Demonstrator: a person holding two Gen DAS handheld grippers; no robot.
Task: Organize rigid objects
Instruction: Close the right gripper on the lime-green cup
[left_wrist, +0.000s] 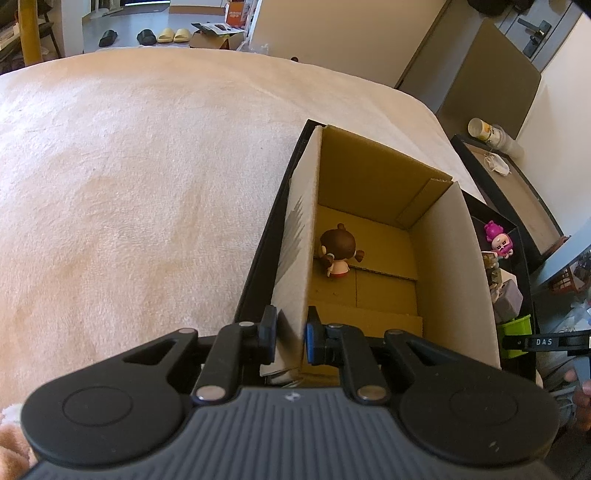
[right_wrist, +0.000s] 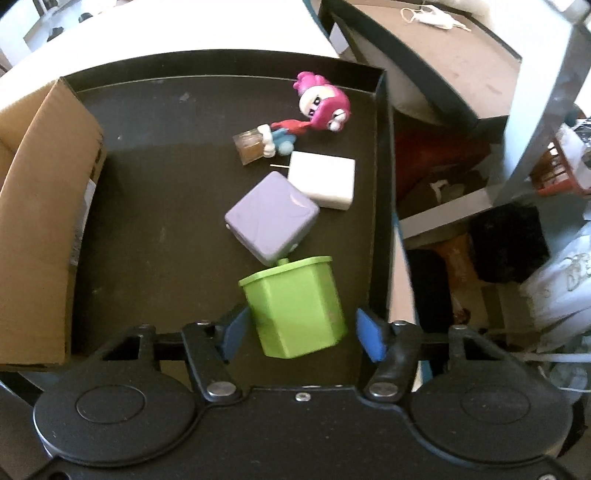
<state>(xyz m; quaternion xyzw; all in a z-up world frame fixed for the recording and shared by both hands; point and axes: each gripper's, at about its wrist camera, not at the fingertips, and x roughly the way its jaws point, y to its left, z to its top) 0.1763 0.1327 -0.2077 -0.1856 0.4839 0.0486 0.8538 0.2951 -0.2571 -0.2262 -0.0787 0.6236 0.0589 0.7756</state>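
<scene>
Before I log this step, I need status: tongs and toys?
Left tongs shut on cardboard box wall. Right tongs open, straddling green container. Brown-haired figurine already boxed. Purple cube touches container's top.

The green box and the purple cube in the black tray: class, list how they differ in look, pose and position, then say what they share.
1. The green box is bright green and has a rimmed lid with a small knob; the purple cube is pale purple with plain faces.
2. The green box sits between the open fingers of the right gripper; the purple cube lies beyond it.
3. The box looks taller than the cube.

Both are rigid and rest in the black tray.
</scene>
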